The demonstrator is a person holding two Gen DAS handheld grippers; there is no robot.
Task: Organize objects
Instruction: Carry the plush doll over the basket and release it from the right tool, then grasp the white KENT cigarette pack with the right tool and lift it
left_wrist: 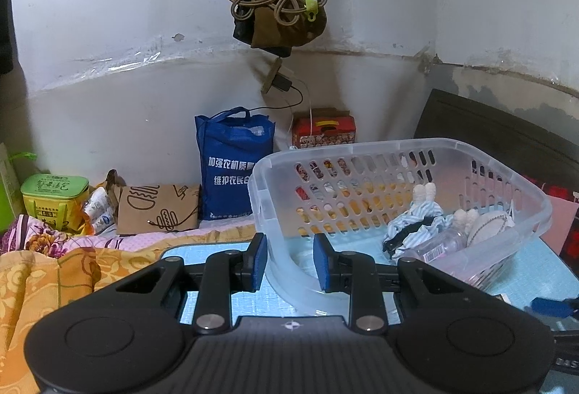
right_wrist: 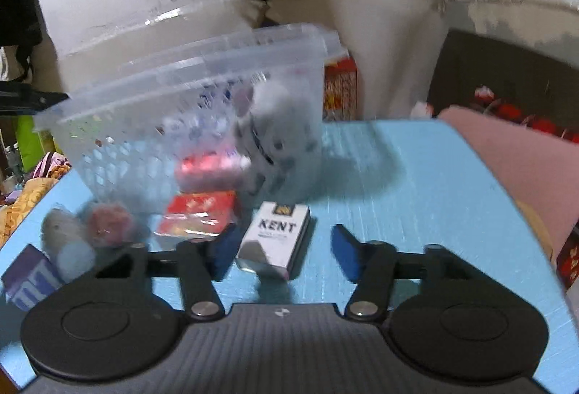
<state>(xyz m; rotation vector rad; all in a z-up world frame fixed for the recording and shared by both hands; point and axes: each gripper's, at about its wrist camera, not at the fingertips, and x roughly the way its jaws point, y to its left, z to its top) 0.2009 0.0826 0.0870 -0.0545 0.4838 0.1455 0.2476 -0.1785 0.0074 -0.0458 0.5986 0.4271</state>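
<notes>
A clear plastic basket [left_wrist: 398, 148] sits tilted on a blue mat [left_wrist: 542, 263]. My left gripper [left_wrist: 291, 262] is shut on its near corner rim. Inside lie a striped cloth doll [left_wrist: 416, 224], a small clear bottle [left_wrist: 441, 242] and a round white thing [left_wrist: 485, 224]. In the blurred right wrist view the basket [right_wrist: 202, 54] holds a grey plush toy [right_wrist: 278, 137]. A white KENT pack [right_wrist: 275, 234] lies on the mat [right_wrist: 416, 213] between the jaws of my open right gripper [right_wrist: 284, 249]; the right pad stands apart from it. A red pack [right_wrist: 197, 213] lies just left of it.
Pink and grey pompoms [right_wrist: 108, 220] and a purple box [right_wrist: 29, 278] lie at the mat's left. A pink pillow [right_wrist: 506, 159] borders the right. Behind the basket stand a blue tote bag [left_wrist: 231, 162], a brown paper bag [left_wrist: 159, 209], a green tin [left_wrist: 54, 191] and a red box [left_wrist: 324, 131].
</notes>
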